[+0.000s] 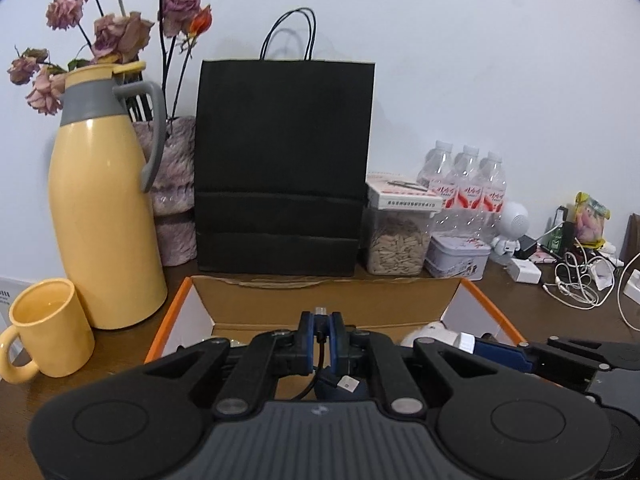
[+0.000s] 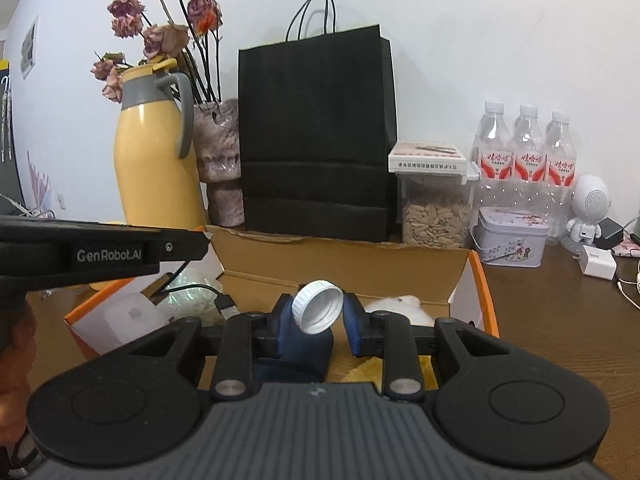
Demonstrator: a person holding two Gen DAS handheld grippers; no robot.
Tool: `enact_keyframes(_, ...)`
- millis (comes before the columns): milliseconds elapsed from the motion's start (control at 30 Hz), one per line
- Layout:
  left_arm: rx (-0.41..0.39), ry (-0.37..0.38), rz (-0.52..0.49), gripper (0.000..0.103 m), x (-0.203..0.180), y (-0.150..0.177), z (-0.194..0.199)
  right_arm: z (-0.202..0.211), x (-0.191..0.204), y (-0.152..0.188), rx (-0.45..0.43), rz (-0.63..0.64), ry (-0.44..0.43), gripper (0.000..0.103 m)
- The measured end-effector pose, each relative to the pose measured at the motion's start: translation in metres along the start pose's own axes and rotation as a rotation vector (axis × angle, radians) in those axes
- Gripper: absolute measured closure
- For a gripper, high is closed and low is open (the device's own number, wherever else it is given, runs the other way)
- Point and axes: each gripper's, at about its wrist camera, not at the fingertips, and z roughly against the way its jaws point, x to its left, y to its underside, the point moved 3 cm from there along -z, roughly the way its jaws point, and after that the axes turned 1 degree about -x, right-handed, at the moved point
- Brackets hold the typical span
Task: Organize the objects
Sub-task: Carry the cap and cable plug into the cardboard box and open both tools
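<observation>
L gripper [image 1: 320, 330] is clamping a black cable [image 1: 320, 354], R gripper [image 2: 318, 314] is pinching a white cap [image 2: 317, 307]; both are hovering over the orange-edged box [image 2: 482, 280]. Rec: be lowering well inside the box walls before letting go. "GenRobot.AI" is reading on the L gripper's side.

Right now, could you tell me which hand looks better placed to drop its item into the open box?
Probably the left: its gripper, shut on a black cable, is over the cardboard box.
</observation>
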Motion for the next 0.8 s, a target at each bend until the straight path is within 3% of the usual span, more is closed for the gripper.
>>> enact_keyframes(67, 0.017, -0.007, -0.005, 0.095, -0.0002, 0.002, -0.0035, -0.0021, -0.0008, 0.002, 0.016, -0.003, 0.0, 0.074)
enact_keyframes(100, 0.028, -0.013, -0.007, 0.093, -0.001, 0.0029, -0.0049, -0.0027, -0.001, 0.0032, 0.028, -0.007, -0.004, 0.066)
enact_keyframes(133, 0.038, -0.024, -0.005, 0.079, -0.0013, 0.0042, -0.0064, -0.0031, -0.001, 0.0041, 0.038, -0.009, -0.007, 0.056)
enact_keyframes(167, 0.048, -0.04, -0.006, 0.049, -0.0014, 0.0051, -0.0074, -0.0029, -0.0005, 0.005, 0.044, -0.008, -0.005, 0.03)
enact_keyframes(200, 0.049, -0.055, -0.008, 0.034, -0.0013, 0.0054, -0.0075, -0.0018, 0.0004, 0.0056, 0.042, -0.002, 0.005, 0.017)
enact_keyframes(233, 0.04, -0.07, -0.009, 0.009, -0.0008, 0.005, -0.0069, -0.0008, 0.0014, 0.0057, 0.039, 0.009, 0.019, 0.001)
enact_keyframes(267, 0.026, -0.082, -0.005, 0.0, 0.0003, 0.0043, -0.0056, 0.0007, 0.0028, 0.0055, 0.034, 0.024, 0.028, 0.0)
enact_keyframes(800, 0.014, -0.093, 0.013, 0.0, 0.0016, 0.0029, 0.002, 0.0041, -0.0019, 0.0038, 0.037, 0.015, 0.055, 0.0)
